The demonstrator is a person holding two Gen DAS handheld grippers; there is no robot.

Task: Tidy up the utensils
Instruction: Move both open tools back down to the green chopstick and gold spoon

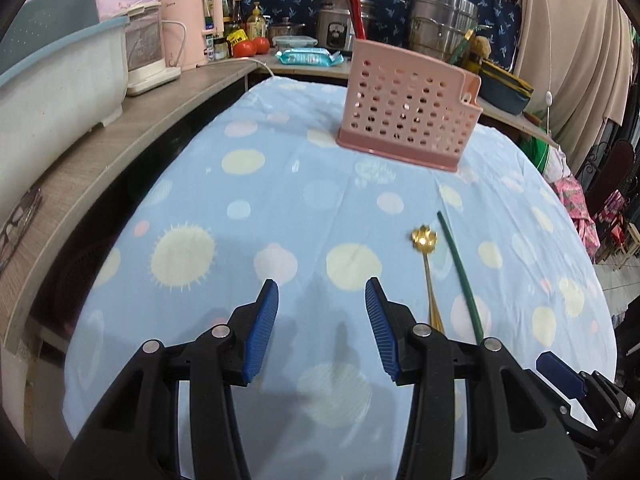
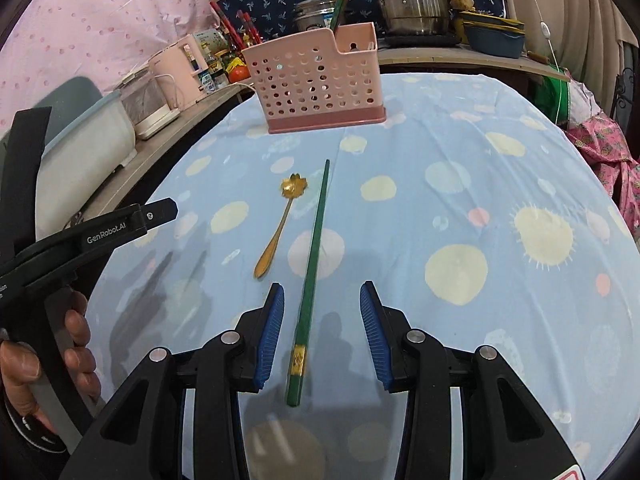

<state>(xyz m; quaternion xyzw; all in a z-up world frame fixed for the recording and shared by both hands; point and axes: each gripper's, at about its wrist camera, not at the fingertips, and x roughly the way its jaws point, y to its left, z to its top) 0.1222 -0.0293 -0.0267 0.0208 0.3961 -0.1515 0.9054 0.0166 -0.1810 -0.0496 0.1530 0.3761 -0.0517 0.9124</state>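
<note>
A pink perforated utensil holder [image 1: 408, 108] stands upright at the far side of the table; it also shows in the right wrist view [image 2: 316, 84], with red and green sticks standing in it. A gold flower-headed spoon [image 2: 280, 224] and a green chopstick [image 2: 314, 264] lie flat on the blue dotted cloth [image 2: 440, 240]. My right gripper [image 2: 322, 300] is open, its blue pads [image 2: 272, 332] on either side of the chopstick's near end, not touching it. My left gripper [image 1: 322, 296] is open and empty, left of the spoon [image 1: 426, 256] and the chopstick [image 1: 460, 276].
A wooden counter [image 1: 132, 132] runs along the left with a white tub [image 1: 52, 96], a pink kettle [image 1: 192, 28], bottles and tomatoes. Steel pots [image 2: 412, 0] stand on the back shelf. Pink fabric [image 2: 608, 152] lies off the right table edge.
</note>
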